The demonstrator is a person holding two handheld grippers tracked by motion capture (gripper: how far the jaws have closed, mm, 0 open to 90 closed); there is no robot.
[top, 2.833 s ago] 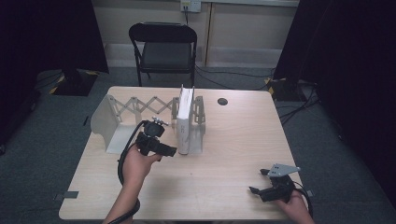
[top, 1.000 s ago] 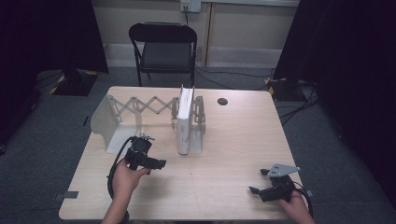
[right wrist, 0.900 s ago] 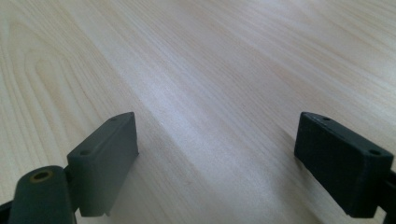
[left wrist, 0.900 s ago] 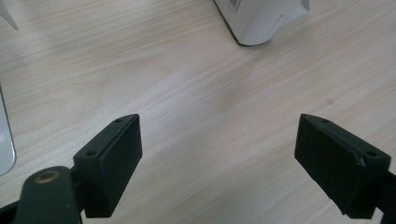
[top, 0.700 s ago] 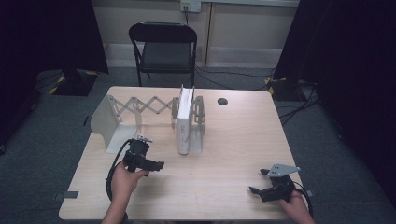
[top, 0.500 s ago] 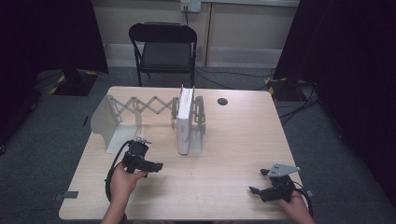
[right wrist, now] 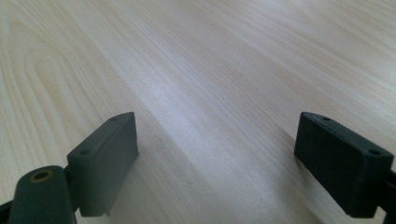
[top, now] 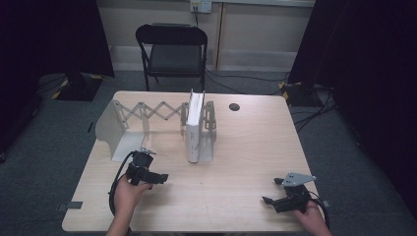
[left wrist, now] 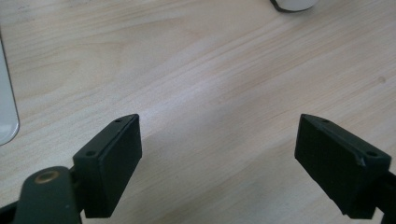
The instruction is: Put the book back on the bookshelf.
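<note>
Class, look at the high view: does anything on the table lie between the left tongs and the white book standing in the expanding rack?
Nothing visible does. The left tongs sit open near the table's front left, and only bare wood lies between them and the white book, which stands upright against the rack's right end plate.

black folding chair (top: 172, 46), wall outlet (top: 200, 6)

book (top: 193, 129) title too small, forearms cropped

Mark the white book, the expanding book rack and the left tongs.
white book (top: 193, 132), high view, its spine.
expanding book rack (top: 112, 129), high view, left end plate.
left tongs (left wrist: 217, 161), left gripper view, midway between open jaws.
</note>
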